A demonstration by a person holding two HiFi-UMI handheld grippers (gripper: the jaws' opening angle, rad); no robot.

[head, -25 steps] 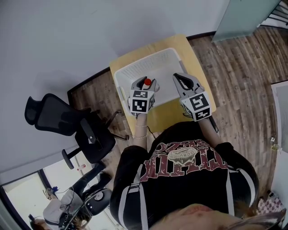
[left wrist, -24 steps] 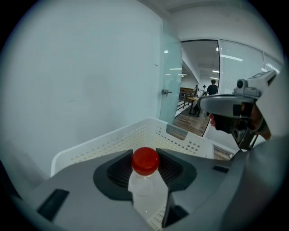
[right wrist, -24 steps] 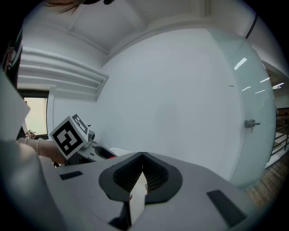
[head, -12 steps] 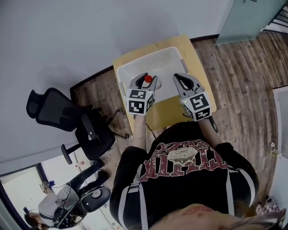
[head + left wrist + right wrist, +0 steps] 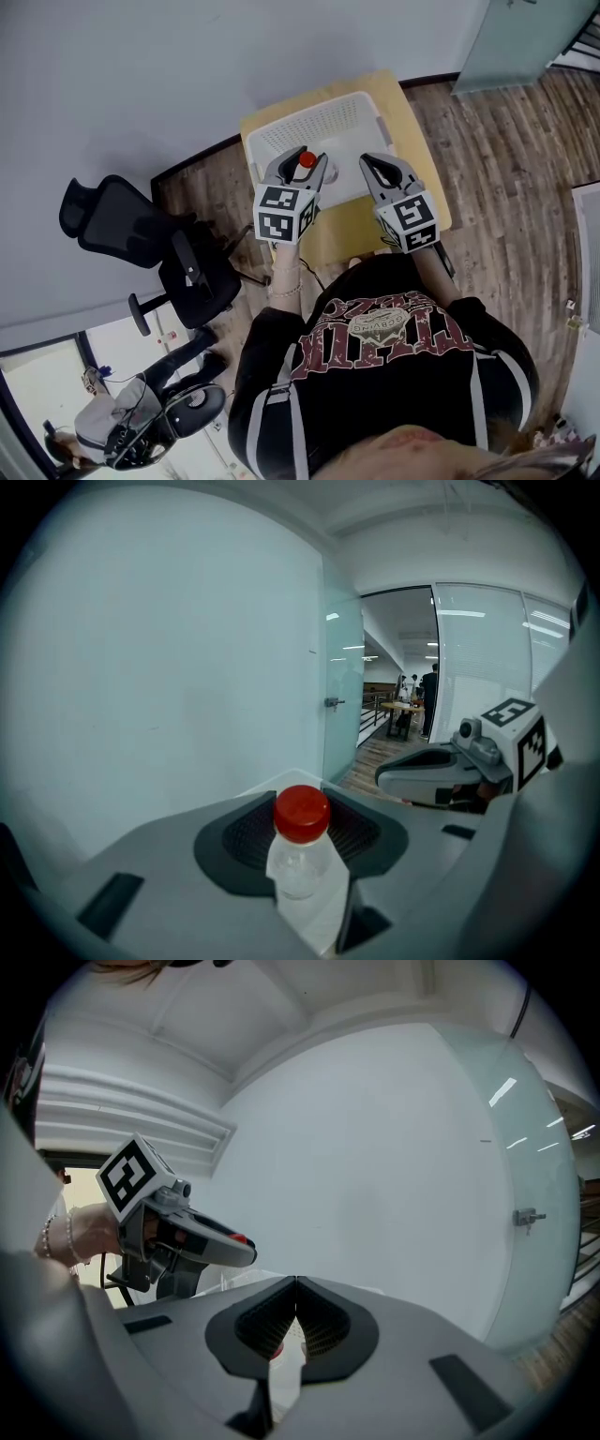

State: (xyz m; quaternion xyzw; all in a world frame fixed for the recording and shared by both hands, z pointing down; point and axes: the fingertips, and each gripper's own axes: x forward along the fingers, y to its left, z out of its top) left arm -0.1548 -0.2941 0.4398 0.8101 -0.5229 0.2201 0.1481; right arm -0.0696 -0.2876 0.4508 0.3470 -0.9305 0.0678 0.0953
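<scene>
Both forearms reach from the torso at the bottom of the head view toward the upper middle. The left gripper (image 5: 307,157) is just left of centre and points up the frame. Its jaws are clamped on a bottle (image 5: 301,855) below the cap. Its cube (image 5: 278,214) faces the camera, above the bare left wrist (image 5: 285,274). The right gripper (image 5: 366,161) is just right of centre, level with the left and apart from it. It angles slightly up-left, with its pads pressed together on nothing.

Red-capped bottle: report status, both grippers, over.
Left gripper shut on the bottle, cap up, over the white basket. Right gripper shut, empty, alongside. Nothing between them.
</scene>
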